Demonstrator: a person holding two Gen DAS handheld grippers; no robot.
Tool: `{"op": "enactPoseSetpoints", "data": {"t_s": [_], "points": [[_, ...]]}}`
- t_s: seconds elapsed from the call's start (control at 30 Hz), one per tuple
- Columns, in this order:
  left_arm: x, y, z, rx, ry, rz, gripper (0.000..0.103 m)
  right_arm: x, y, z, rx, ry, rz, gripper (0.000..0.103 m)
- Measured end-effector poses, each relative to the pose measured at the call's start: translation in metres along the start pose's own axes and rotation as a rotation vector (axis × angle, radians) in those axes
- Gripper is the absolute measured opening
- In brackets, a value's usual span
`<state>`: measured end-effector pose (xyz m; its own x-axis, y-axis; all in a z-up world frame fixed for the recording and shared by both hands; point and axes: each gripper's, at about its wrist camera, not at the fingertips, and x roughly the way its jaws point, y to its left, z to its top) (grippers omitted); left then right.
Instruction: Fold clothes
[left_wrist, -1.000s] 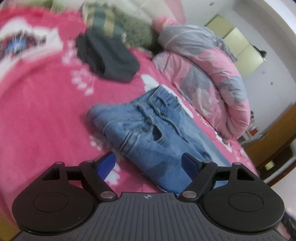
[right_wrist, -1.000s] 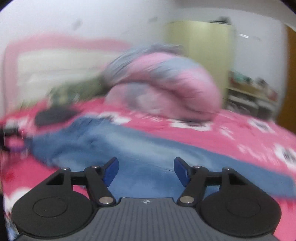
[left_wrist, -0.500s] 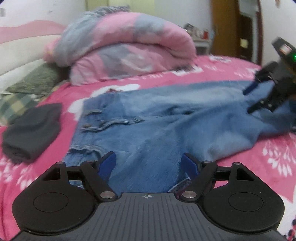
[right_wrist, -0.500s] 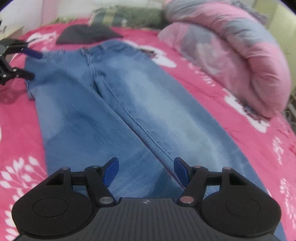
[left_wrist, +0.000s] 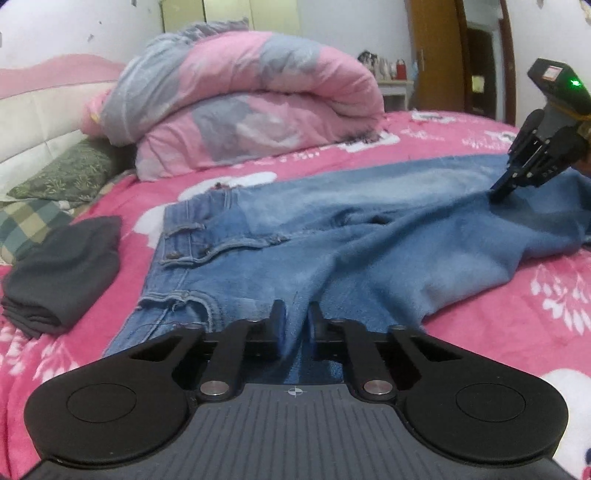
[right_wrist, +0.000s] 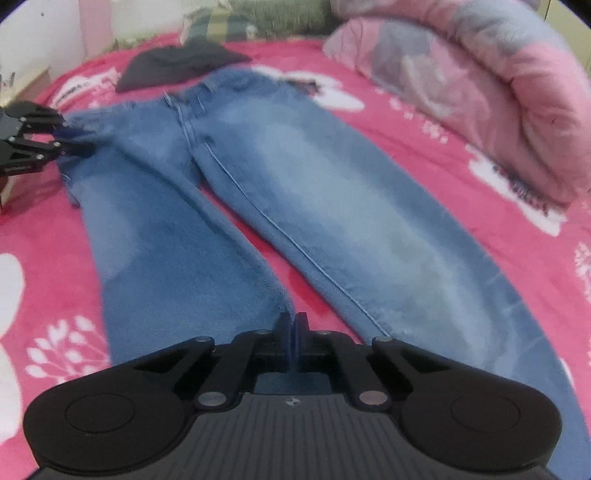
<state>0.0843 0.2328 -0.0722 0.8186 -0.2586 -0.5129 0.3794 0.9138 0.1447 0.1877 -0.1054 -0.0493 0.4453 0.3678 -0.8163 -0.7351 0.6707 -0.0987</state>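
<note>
A pair of blue jeans (left_wrist: 332, 251) lies spread flat on the pink flowered bedspread (left_wrist: 517, 350), waist toward the pillows and legs apart (right_wrist: 332, 184). My left gripper (left_wrist: 295, 319) is shut on the near side edge of the jeans by the waistband, with denim between its fingers. In the right wrist view it shows at the far left (right_wrist: 79, 146), pinching that edge. My right gripper (right_wrist: 293, 332) is shut on the hem end of the near leg. In the left wrist view it shows at the far right (left_wrist: 498, 192), lifting a small ridge of denim.
A folded dark grey garment (left_wrist: 66, 266) lies left of the waistband. A rolled pink and grey duvet (left_wrist: 240, 103) sits along the far side of the bed. A green pillow (left_wrist: 66, 173) and a plaid one (left_wrist: 29, 221) rest against the headboard.
Both grippers went from open to shut on the jeans, the left at the waist side edge and the right at the leg hem. The hem end has bunched up a little.
</note>
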Motion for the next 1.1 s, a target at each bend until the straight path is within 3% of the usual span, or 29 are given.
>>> {"op": "enactPoseSetpoints", "data": {"t_s": [0.2, 0.33, 0.5, 0.6, 0.67, 0.77, 0.83, 0.87, 0.97, 1.0, 1.1], "points": [[-0.032, -0.004, -0.006, 0.043, -0.053, 0.014, 0.002, -0.072, 0.041, -0.007, -0.039, -0.106, 0.012, 0.001], [-0.053, 0.002, -0.020, 0.019, -0.051, 0.013, 0.002, -0.124, 0.099, -0.032, -0.102, -0.163, 0.045, 0.001], [-0.063, 0.017, -0.042, -0.068, 0.000, 0.033, 0.002, -0.126, 0.173, -0.077, -0.110, -0.111, 0.149, 0.001], [-0.069, 0.035, -0.054, -0.218, 0.031, 0.027, 0.003, -0.107, 0.199, -0.090, -0.128, -0.063, 0.133, 0.001], [-0.075, 0.053, -0.064, -0.379, 0.044, 0.005, 0.003, -0.095, 0.216, -0.099, -0.140, -0.030, 0.123, 0.002], [-0.079, 0.081, -0.076, -0.627, 0.072, -0.036, 0.018, -0.096, 0.229, -0.099, -0.166, -0.008, 0.104, 0.005], [-0.078, 0.094, -0.082, -0.756, 0.068, -0.068, 0.020, -0.107, 0.234, -0.089, -0.197, -0.026, 0.111, 0.006], [-0.078, 0.100, -0.085, -0.819, 0.064, -0.084, 0.022, -0.112, 0.236, -0.084, -0.213, -0.035, 0.114, 0.011], [-0.069, 0.111, -0.085, -0.975, 0.042, -0.139, 0.043, -0.127, 0.254, -0.067, -0.280, -0.127, 0.105, 0.045], [-0.063, 0.114, -0.084, -1.021, 0.044, -0.149, 0.050, -0.125, 0.259, -0.059, -0.296, -0.162, 0.097, 0.049], [-0.042, 0.121, -0.080, -1.117, 0.054, -0.133, 0.056, -0.100, 0.271, -0.035, -0.312, -0.223, 0.008, 0.054]]}}
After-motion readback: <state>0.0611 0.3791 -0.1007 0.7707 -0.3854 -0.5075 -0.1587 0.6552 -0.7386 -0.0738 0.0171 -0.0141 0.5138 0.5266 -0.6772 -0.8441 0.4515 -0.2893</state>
